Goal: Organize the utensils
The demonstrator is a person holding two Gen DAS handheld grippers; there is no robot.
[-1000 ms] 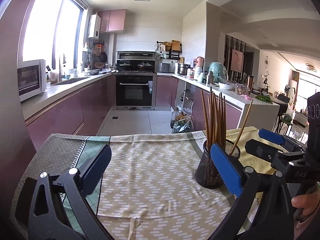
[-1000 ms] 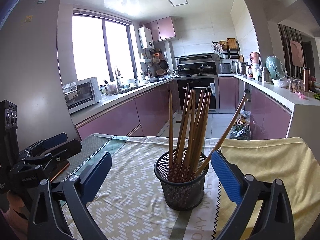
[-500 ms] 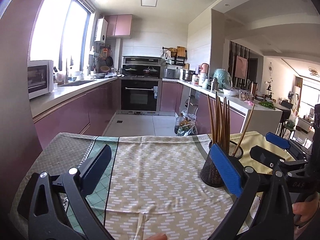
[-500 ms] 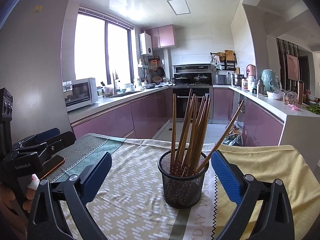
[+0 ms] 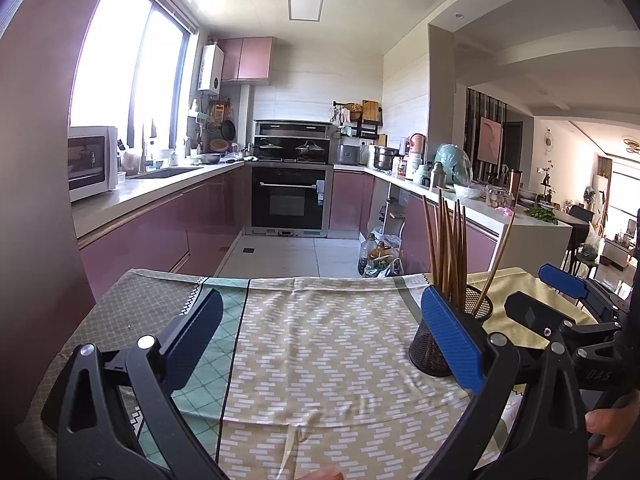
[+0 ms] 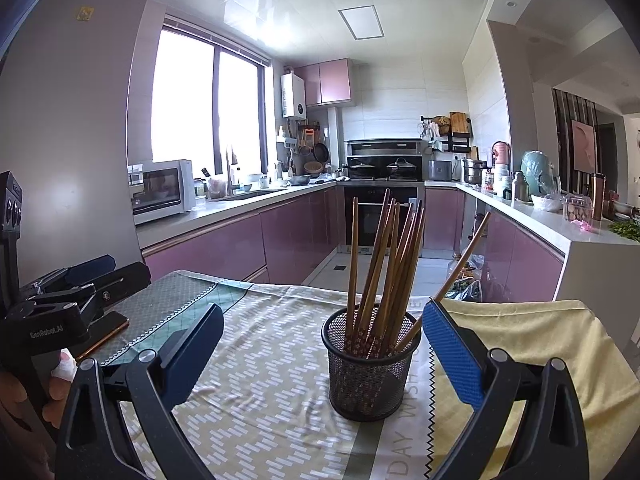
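Home kitchen: pink cabinets (image 6: pixel 256 240), built-in oven (image 5: pixel 289 202), microwave (image 6: pixel 160 190), sink (image 5: pixel 168 172), cloth-covered table (image 5: pixel 320 340).

Black mesh cup (image 6: pixel 370 364), brown chopsticks (image 6: pixel 384 264), beige brick-patterned cloth (image 5: pixel 320 344), blue-padded claws (image 6: pixel 320 354)

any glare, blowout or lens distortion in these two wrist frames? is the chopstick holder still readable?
Left wrist view: window blown out white, cabinet lines bow from fisheye, dark vignette at the corners; mesh holder partly hidden behind a blue finger pad. Right wrist view: window also clipped, ceiling glare, but the holder and chopsticks sit sharp, near centre.
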